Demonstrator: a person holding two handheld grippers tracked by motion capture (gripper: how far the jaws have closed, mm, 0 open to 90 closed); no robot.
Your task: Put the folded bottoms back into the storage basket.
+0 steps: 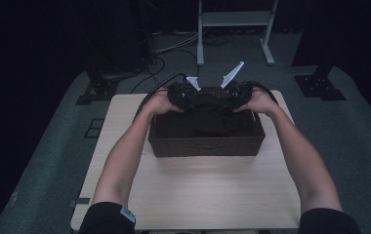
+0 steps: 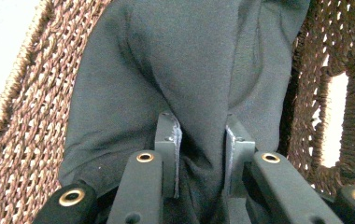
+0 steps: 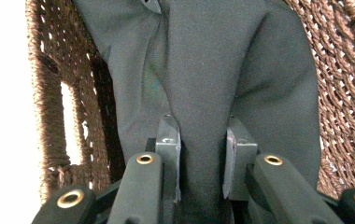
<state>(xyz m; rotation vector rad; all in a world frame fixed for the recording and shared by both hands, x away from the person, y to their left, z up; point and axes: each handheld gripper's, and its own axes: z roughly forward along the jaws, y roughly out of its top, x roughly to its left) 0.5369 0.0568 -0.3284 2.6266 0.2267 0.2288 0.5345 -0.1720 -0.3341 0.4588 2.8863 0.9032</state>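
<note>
Basket walls hem cloth; table front free.

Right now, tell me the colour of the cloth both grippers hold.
Dark grey cloth, clearest in the left gripper view.

One basket of brown wicker stands on one table, and one dark cloth lies in it. Two grippers work over it, the left gripper and the right gripper, each carried by one of two hands, each with one grey plate on top and one cable trailing off. Each gripper has two jaws, four in all, and behind the table stands one pale frame with two legs
</note>
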